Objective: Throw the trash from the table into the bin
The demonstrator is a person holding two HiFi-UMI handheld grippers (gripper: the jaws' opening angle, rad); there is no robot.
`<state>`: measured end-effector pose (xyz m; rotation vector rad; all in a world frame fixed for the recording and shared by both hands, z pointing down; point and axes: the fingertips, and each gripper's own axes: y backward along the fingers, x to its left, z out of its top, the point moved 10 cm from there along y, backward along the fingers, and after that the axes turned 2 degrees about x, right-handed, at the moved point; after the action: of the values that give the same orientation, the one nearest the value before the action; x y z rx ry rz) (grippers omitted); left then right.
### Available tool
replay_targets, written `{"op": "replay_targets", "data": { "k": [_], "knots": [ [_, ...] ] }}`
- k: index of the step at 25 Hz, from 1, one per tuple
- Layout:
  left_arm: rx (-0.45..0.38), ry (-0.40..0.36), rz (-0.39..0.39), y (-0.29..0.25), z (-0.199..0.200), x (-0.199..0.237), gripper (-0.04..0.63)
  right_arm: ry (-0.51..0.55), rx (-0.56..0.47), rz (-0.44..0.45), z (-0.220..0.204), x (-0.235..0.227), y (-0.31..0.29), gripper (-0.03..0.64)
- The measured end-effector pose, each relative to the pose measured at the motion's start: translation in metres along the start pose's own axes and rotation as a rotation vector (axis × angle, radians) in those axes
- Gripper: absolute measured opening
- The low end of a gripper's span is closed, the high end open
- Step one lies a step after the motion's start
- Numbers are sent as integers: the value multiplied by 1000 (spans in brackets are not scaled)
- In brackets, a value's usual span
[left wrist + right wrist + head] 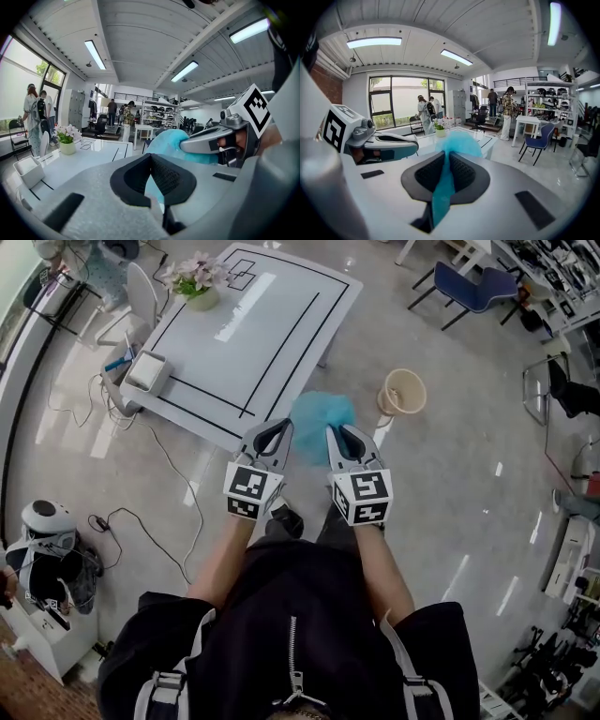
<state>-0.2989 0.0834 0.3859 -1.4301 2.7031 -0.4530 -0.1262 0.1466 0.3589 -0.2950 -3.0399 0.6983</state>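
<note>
A crumpled light-blue bag (322, 416) hangs over the floor just off the white table's (246, 334) near corner, held between both grippers. My left gripper (280, 430) is shut on the bag's left side; in the left gripper view a strip of blue bag (153, 191) shows between the closed pads (166, 176). Pinching the right side, my right gripper (335, 434) is shut, with a blue fold (443, 187) running down between its pads. The beige bin (402, 391) stands on the floor to the right of the bag and a little farther off.
On the table stand a flower pot (199, 284) at the far left corner and a white box (147, 371) at the left edge. Cables (141, 521) trail on the floor at left. A blue chair (476, 287) is at the far right; people stand in the distance.
</note>
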Motion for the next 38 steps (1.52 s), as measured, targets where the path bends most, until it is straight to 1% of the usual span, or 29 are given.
{"op": "replay_targets", "data": {
  "k": [10, 16, 19, 23, 30, 35, 38],
  "knots": [
    [38, -36, -59, -41, 7, -18, 5, -63, -11, -65, -11, -43, 8, 25],
    [55, -58, -73, -77, 14, -42, 5, -87, -5, -73, -22, -88, 13, 25],
    [61, -60, -55, -94, 20, -49, 5, -93, -2, -55, -22, -111, 10, 25],
    [70, -41, -7, -121, 28, -49, 5, -98, 1, -20, -16, -144, -4, 25],
    [77, -32, 61, -183, 51, -61, 5, -87, 13, 38, -2, -219, -24, 25],
    [78, -14, 102, -226, 64, -76, 5, -87, 28, 53, -1, -273, -27, 25],
    [77, -8, 105, -255, 69, -92, 5, -92, 36, 51, -7, -307, -23, 25]
  ]
}}
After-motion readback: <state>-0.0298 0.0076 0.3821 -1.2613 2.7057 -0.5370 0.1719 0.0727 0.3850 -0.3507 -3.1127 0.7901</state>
